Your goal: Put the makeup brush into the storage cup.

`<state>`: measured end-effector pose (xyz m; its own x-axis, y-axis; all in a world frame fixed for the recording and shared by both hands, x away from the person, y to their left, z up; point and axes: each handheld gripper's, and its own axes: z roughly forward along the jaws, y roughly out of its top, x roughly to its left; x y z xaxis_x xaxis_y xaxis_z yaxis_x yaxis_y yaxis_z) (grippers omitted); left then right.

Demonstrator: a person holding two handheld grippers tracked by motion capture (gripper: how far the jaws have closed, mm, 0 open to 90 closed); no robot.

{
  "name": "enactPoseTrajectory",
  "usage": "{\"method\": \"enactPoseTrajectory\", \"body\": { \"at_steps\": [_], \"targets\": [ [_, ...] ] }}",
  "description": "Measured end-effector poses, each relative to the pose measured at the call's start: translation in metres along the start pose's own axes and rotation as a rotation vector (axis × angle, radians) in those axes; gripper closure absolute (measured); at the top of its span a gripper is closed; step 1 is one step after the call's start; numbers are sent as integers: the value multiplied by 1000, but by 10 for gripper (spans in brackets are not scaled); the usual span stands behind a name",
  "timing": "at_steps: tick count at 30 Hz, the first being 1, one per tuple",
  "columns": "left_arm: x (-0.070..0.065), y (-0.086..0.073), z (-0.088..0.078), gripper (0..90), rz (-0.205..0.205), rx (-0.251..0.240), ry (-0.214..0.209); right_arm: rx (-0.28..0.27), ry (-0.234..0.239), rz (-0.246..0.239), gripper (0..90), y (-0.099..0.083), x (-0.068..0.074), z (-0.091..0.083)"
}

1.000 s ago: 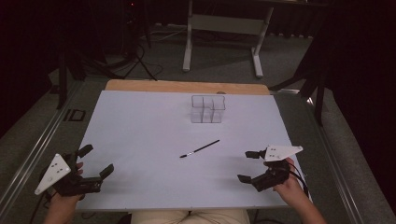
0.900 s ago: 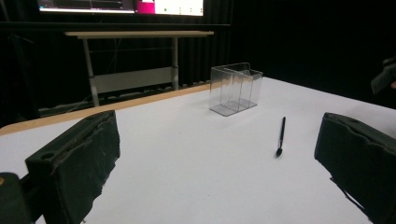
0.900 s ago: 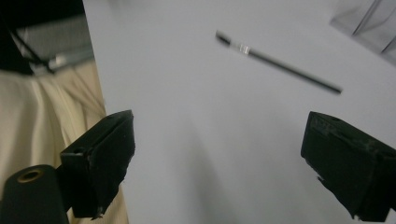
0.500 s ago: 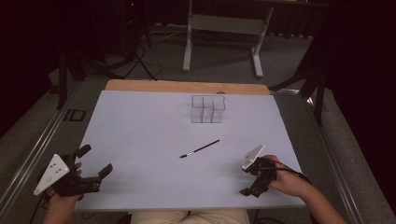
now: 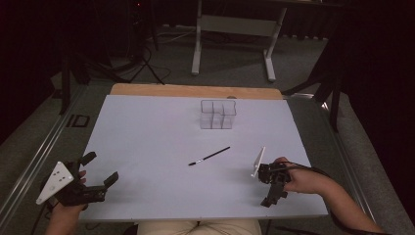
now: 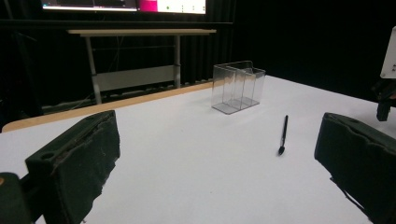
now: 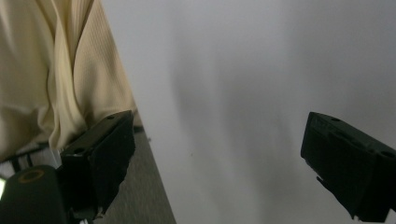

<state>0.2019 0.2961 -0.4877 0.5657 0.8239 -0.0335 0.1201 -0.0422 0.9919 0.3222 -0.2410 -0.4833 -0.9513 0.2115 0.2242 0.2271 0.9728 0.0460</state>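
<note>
A thin black brush (image 5: 209, 156) lies at a slant on the white table (image 5: 156, 142), and it appears again as the brush (image 6: 283, 135) in the left gripper view. Behind it a clear plastic compartment box (image 5: 218, 114) stands upright and looks empty; the left gripper view has the same box (image 6: 236, 86). My left gripper (image 5: 102, 167) rests near the front left corner, open, with nothing between its pads (image 6: 74, 168). Front right, my right gripper (image 5: 274, 192) is rolled over and aimed at the table's near edge. In its own view the right gripper (image 7: 219, 158) is open and holds nothing.
A wooden strip (image 5: 195, 91) runs along the table's far edge. A grey-legged desk (image 5: 235, 24) and cables (image 5: 142, 58) stand on the floor beyond. The person's beige clothing (image 7: 51, 70) hangs just off the near edge. The right gripper's white plate (image 6: 390, 51) shows at the far right.
The right gripper has rolled and swung from pointing left across the table to pointing at the near edge, its plate tipping upright. The left gripper, brush and box have stayed put.
</note>
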Motion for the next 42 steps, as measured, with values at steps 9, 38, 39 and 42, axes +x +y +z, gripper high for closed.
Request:
{"method": "enactPoseTrajectory", "body": {
  "at_steps": [9,38,39,42],
  "targets": [
    [0,0,0,11,-3,2,-5,68,-17,-32,131,17,2,-15],
    [0,-1,-2,11,-14,3,-6,128,-122,-345,161,80,-2,-20],
    [0,-1,-2,11,-13,3,-5,132,-124,-360,161,82,-3,-19],
    [-1,-1,-3,11,-14,2,-2,128,-124,-381,184,89,-4,-18]
  ]
}}
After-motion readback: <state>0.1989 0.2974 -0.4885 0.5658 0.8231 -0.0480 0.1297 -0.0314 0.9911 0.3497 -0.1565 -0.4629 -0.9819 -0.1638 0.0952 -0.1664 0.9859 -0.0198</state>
